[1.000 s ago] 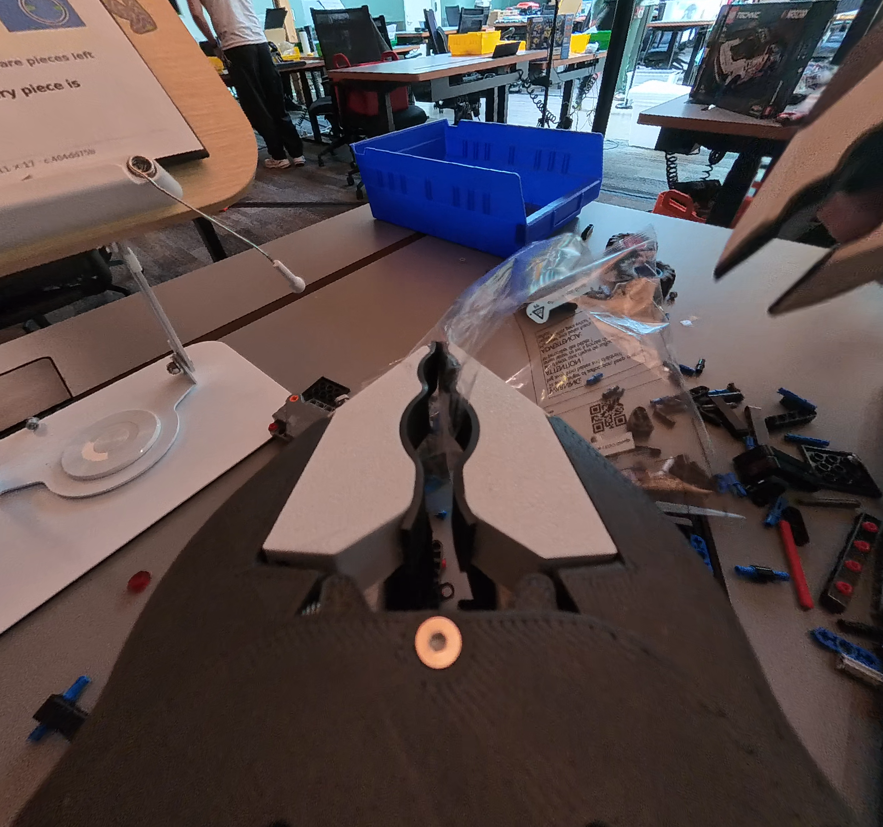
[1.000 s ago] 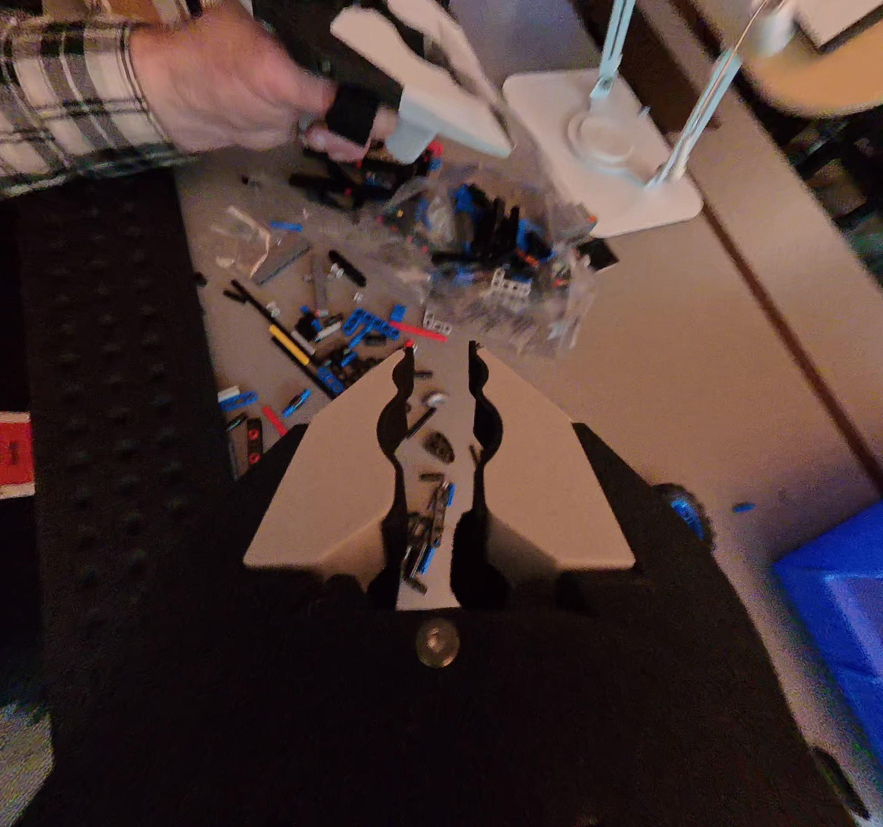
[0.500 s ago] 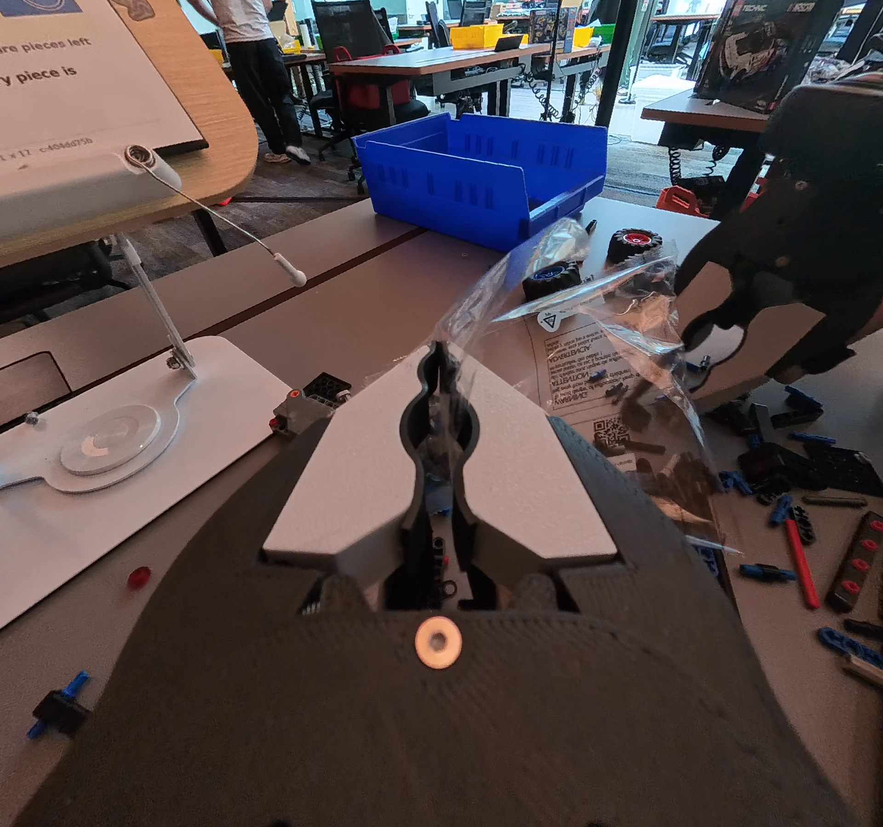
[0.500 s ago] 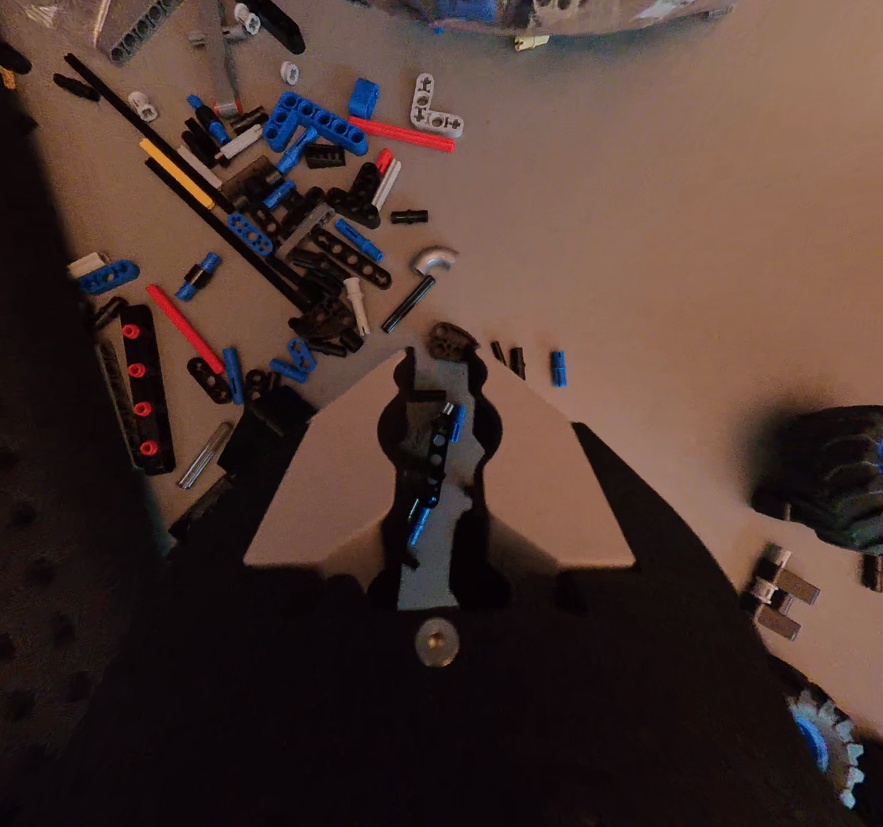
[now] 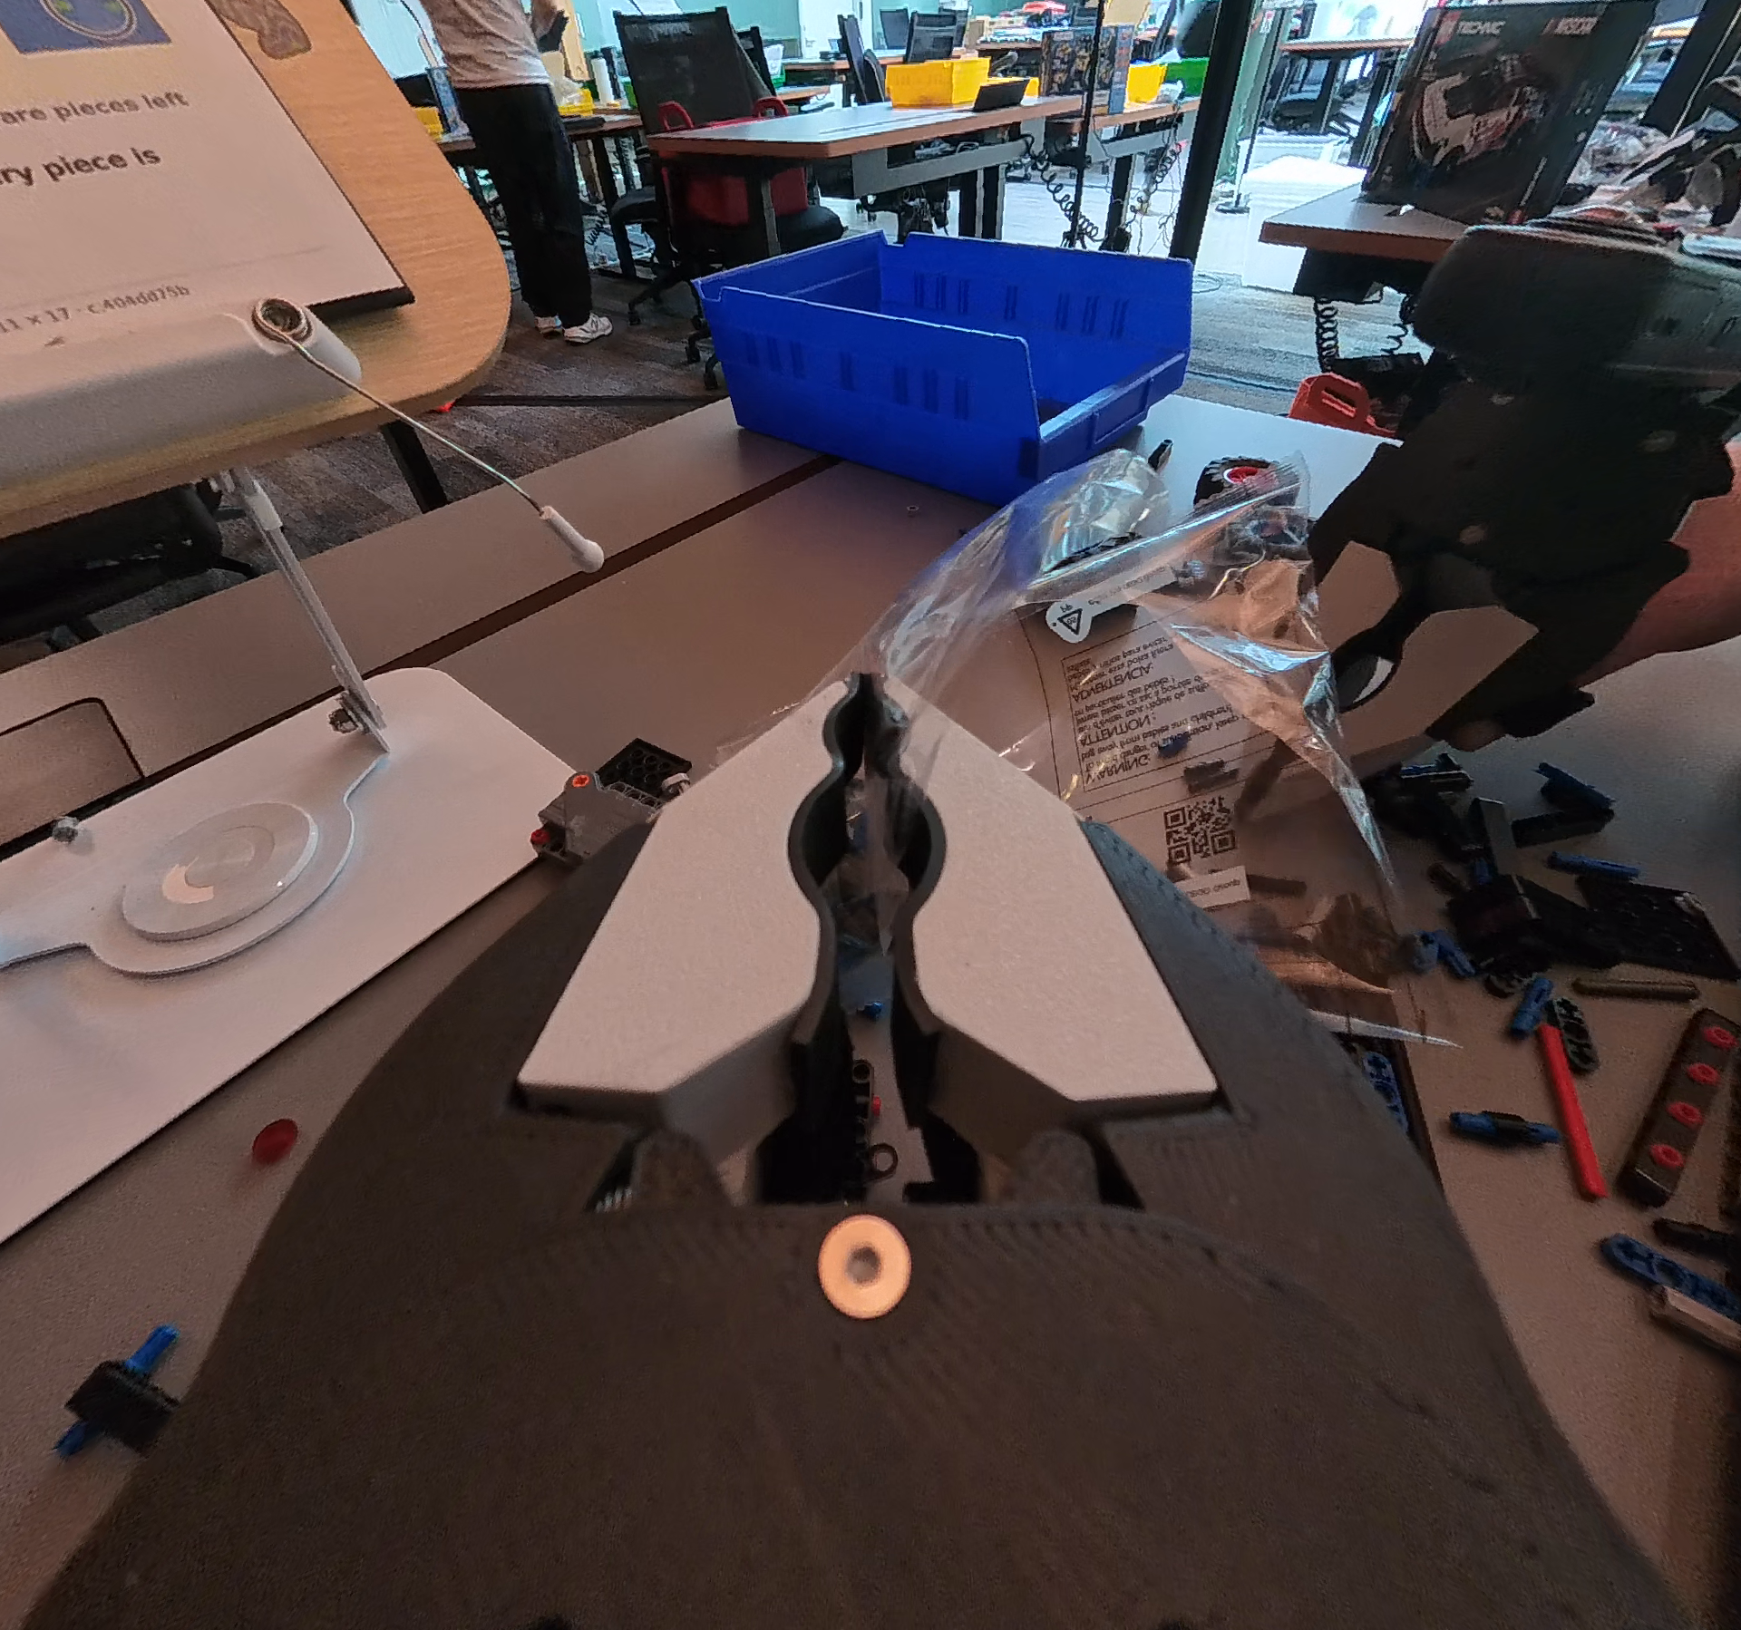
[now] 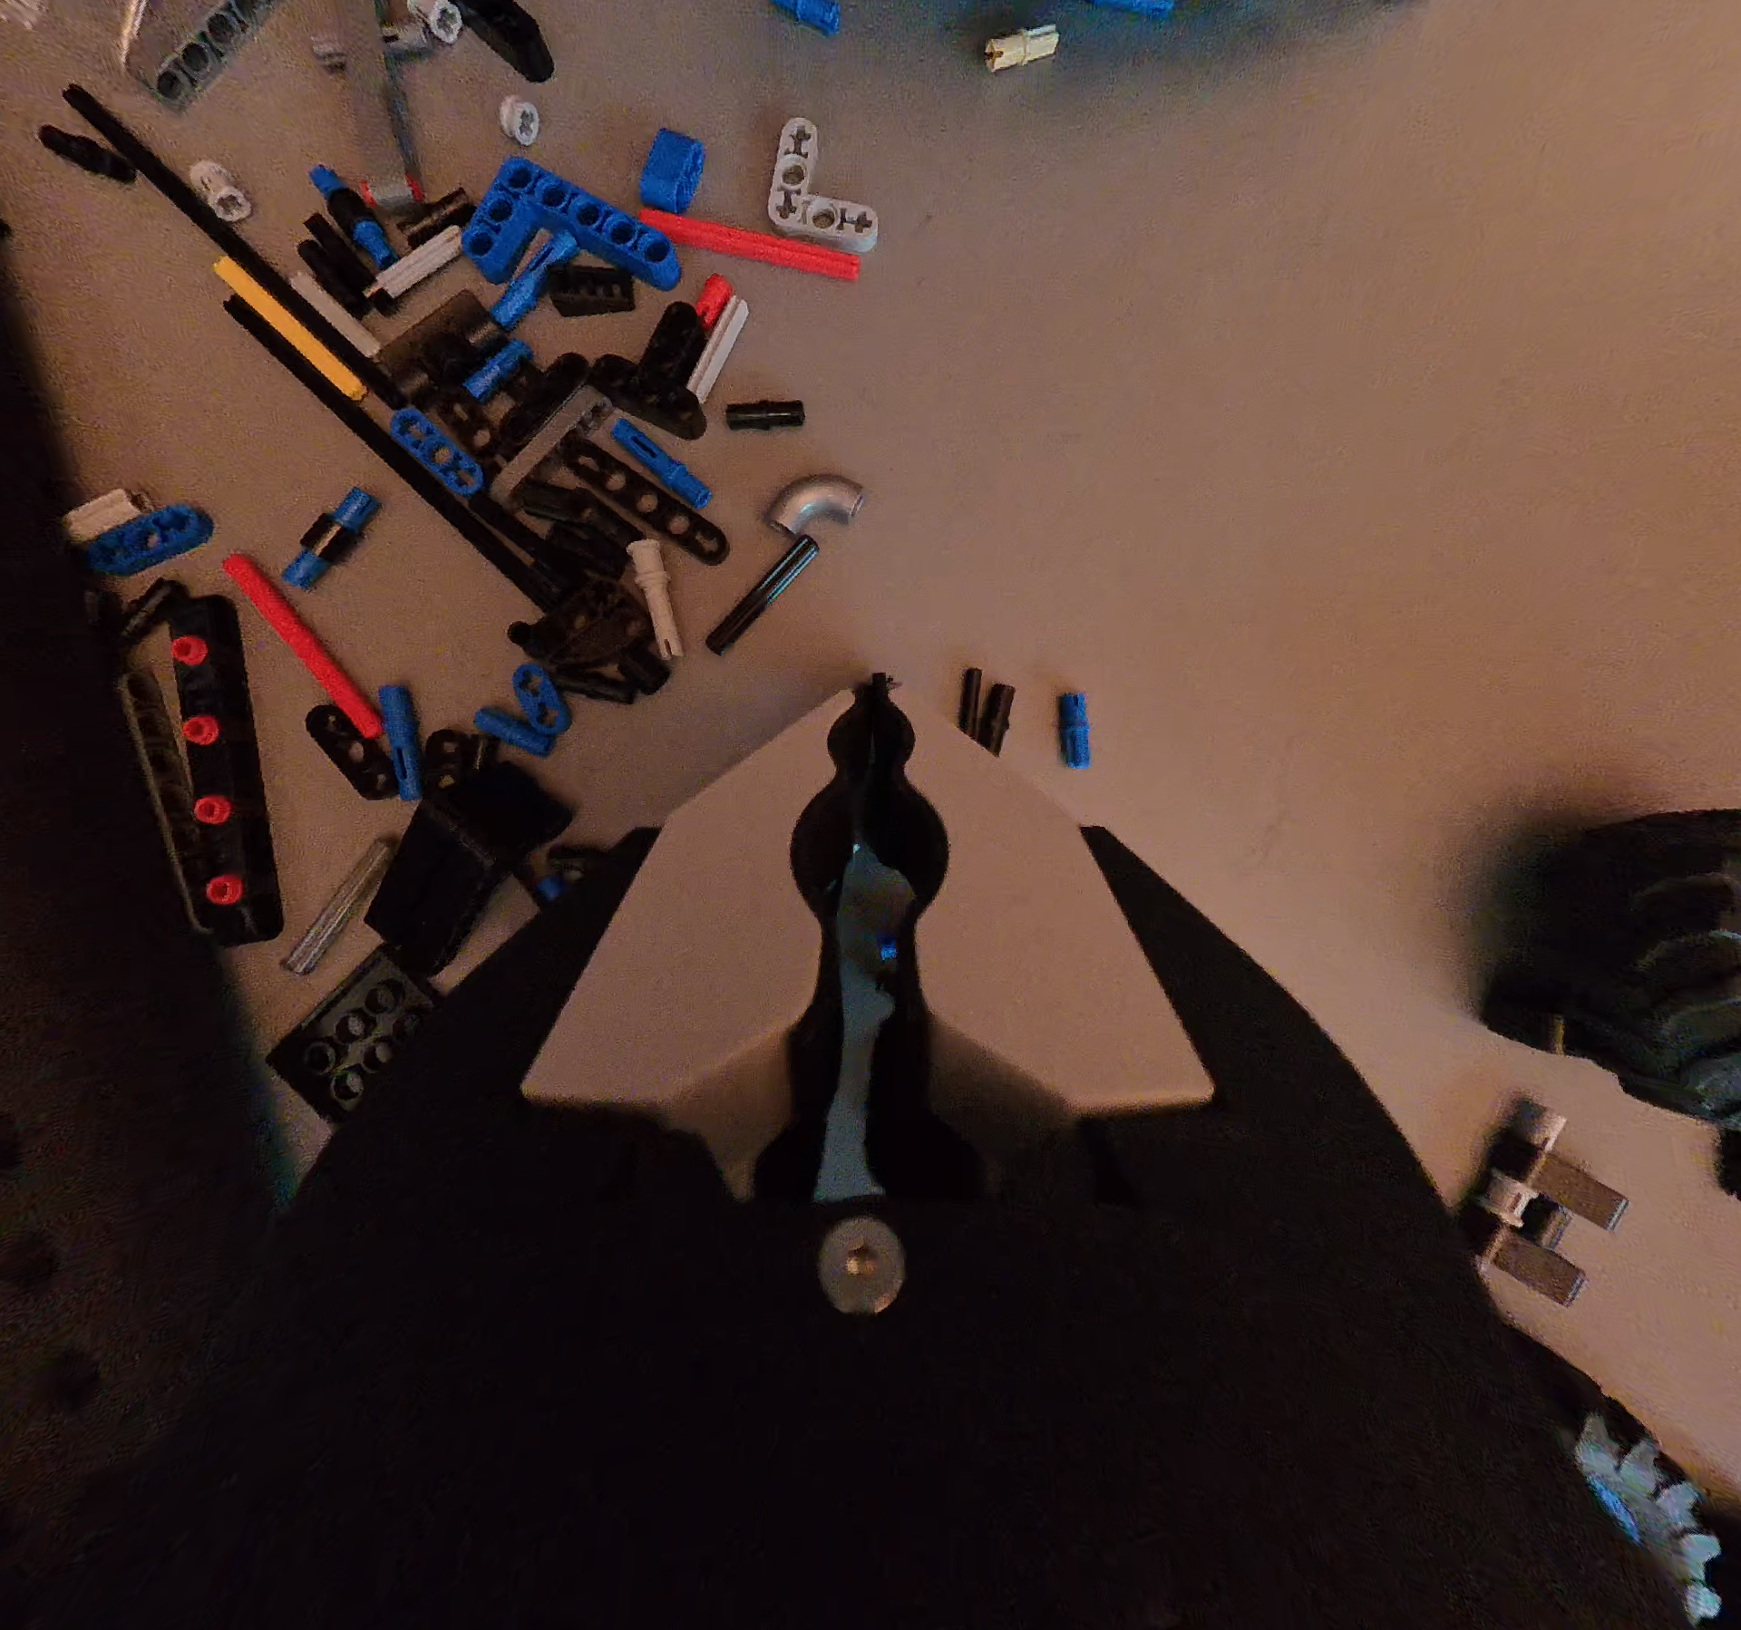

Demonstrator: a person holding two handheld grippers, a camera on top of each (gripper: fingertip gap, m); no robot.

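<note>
My left gripper [image 5: 871, 690] is shut on a fold of a clear plastic bag [image 5: 1159, 643], which rises from the grey table [image 5: 659, 605] and holds small pieces. My right gripper [image 6: 879, 698] points down at the table, its fingers closed together, and a thin sliver of a small black piece [image 6: 881, 682] pokes out between the tips. Two black pins [image 6: 984, 714] and a blue pin [image 6: 1074, 730] lie just right of it. The right gripper also shows in the left wrist view [image 5: 1507, 568], low beside the bag.
A heap of loose blue, black, red and grey building pieces [image 6: 565, 313] lies to the right gripper's left. A black tyre [image 6: 1639, 954] lies to its right. A blue bin [image 5: 942, 379] stands behind the bag, and a white stand base [image 5: 235, 878] to the left.
My right gripper came down to the table and its fingers closed. The dark piece that lay at its tips no longer lies flat there. My left gripper keeps its hold on the bag.
</note>
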